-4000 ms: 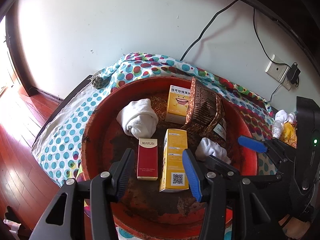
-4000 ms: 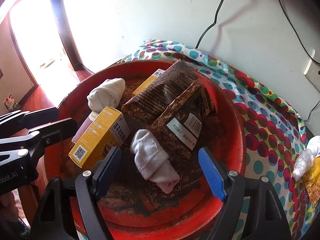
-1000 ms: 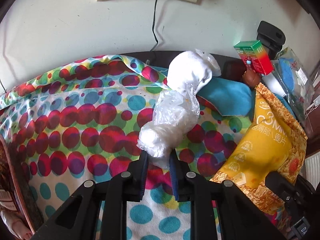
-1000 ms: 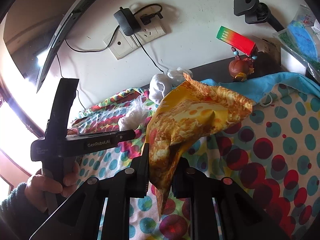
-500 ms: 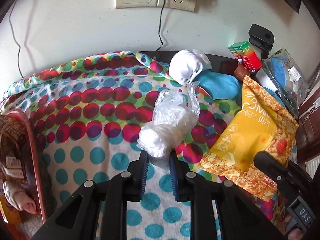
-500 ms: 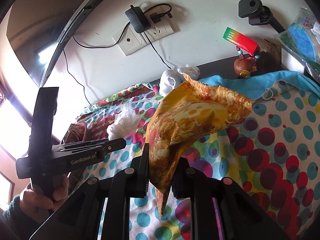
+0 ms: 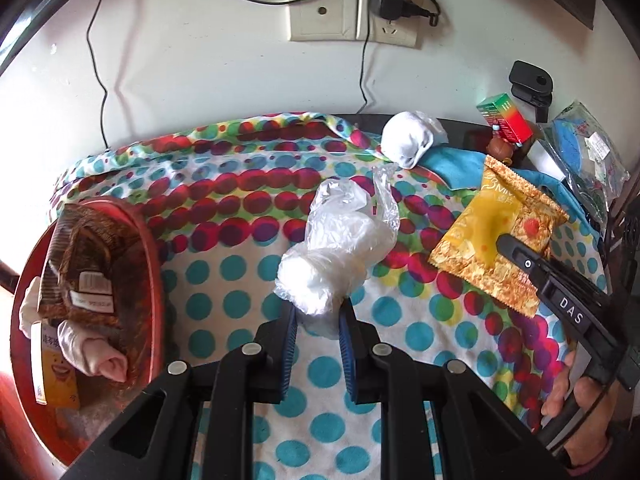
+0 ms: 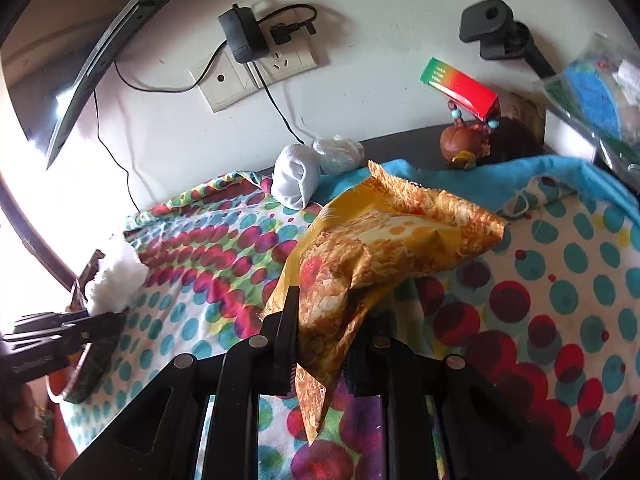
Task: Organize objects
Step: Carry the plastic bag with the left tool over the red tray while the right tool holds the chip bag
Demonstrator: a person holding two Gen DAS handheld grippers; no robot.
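**Both bags lifted, tray back in sight**

Since a second ago my left view has swung wide: the red tray (image 7: 154,264) now shows at the left edge, cut off by the frame. My left gripper (image 7: 316,320) is clenched on the bottom of the crumpled clear plastic bag (image 7: 340,240), held above the dotted cloth (image 7: 224,304). My right gripper (image 8: 322,344) pinches the yellow snack bag (image 8: 384,252) by one corner; its pads are buried behind the foil. Inside the tray I make out a brown pouch (image 7: 92,256) and a rolled sock (image 7: 92,348), a yellow box half hidden beneath. A white sock (image 7: 408,140) lies near the wall.
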